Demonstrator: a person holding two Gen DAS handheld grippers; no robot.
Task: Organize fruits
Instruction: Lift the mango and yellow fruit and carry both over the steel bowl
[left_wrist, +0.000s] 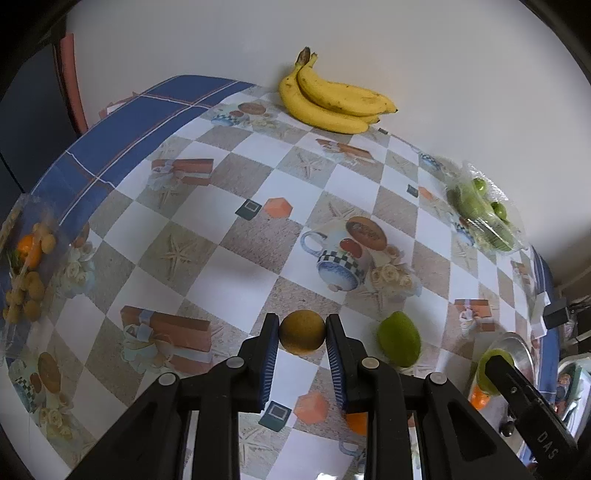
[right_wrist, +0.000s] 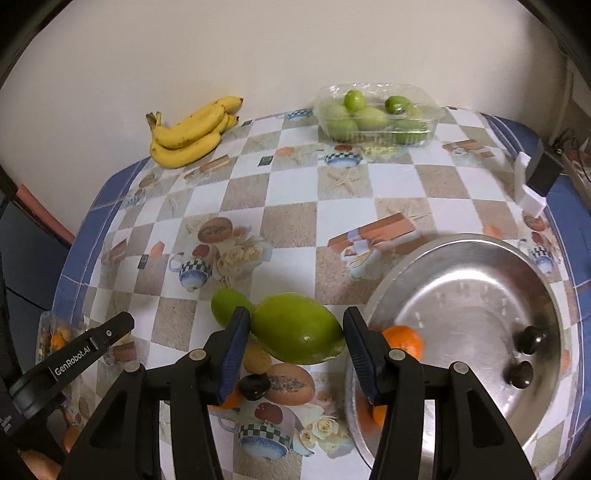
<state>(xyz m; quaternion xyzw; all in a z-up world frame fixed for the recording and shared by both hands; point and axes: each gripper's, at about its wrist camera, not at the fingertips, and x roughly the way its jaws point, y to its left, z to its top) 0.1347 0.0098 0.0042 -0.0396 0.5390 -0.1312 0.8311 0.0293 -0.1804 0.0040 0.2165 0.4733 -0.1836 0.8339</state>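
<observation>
A table under a checkered, printed cloth (right_wrist: 295, 218) against a pale wall is seen, with fruit scattered over it.

A small brownish round fruit (left_wrist: 301, 331) is pinched between the left gripper's (left_wrist: 302, 334) pads, above the cloth. A large green mango (right_wrist: 297, 333) is clamped by the right gripper (right_wrist: 297, 338), beside a metal bowl (right_wrist: 476, 295). Bananas (right_wrist: 188, 131) and a clear box of green fruit (right_wrist: 373, 114) are placed near the wall.

1. A plain off-white wall (right_wrist: 258, 48) rises directly behind the surface (left_wrist: 236, 192).
2. The surface wears a glossy checked cloth of white and sandy squares, printed with teapots and starfish, bordered in blue.
3. A salmon-coloured upright (left_wrist: 68, 74) stands at the far left, with dark space beside it.
</observation>
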